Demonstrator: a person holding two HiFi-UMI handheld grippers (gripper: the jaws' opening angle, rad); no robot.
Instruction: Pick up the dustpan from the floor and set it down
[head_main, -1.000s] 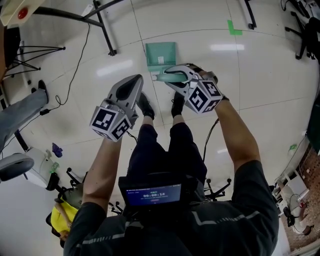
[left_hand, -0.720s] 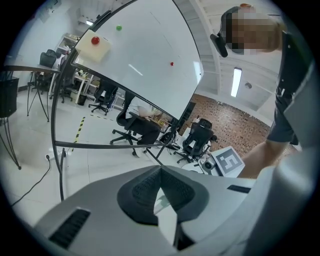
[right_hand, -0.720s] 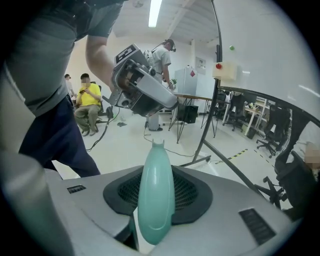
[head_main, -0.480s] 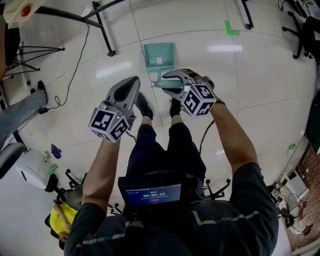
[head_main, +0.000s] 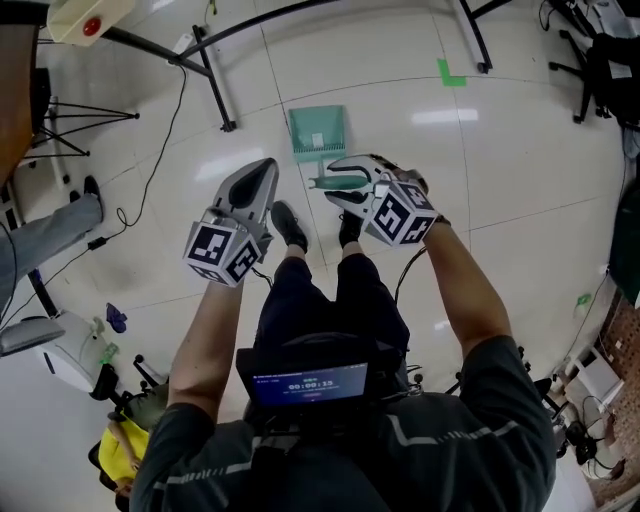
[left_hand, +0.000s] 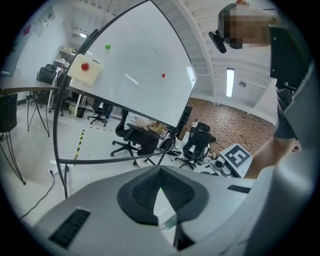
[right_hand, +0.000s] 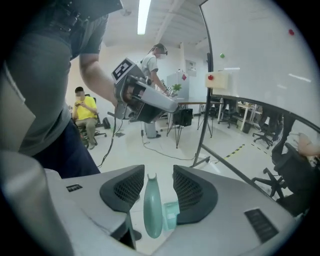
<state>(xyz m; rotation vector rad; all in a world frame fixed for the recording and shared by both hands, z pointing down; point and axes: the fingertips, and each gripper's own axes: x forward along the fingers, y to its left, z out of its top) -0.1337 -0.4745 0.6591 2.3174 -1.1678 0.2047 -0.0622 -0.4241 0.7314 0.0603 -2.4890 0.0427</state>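
A teal dustpan (head_main: 317, 132) lies on the pale floor ahead of my feet, its handle (head_main: 328, 183) pointing back toward me. My right gripper (head_main: 331, 180) is open round that handle and its jaws have just been opening. In the right gripper view the handle (right_hand: 151, 205) stands between the dark pads (right_hand: 191, 192) with a gap on each side. My left gripper (head_main: 267, 167) hovers to the left of the pan, apart from it, with nothing in it. In the left gripper view its jaws (left_hand: 160, 173) meet at the tips, shut.
Black frame legs (head_main: 215, 72) and a cable (head_main: 163, 112) cross the floor at the far left. A green tape mark (head_main: 449, 71) lies at the far right. My shoes (head_main: 291, 226) stand just behind the handle. A whiteboard (left_hand: 130, 60) and office chairs (left_hand: 135, 140) are beyond.
The right gripper's jaws have spread wider round the handle. The dustpan and both grippers sit lower in the head view, which now takes in more of the far floor.
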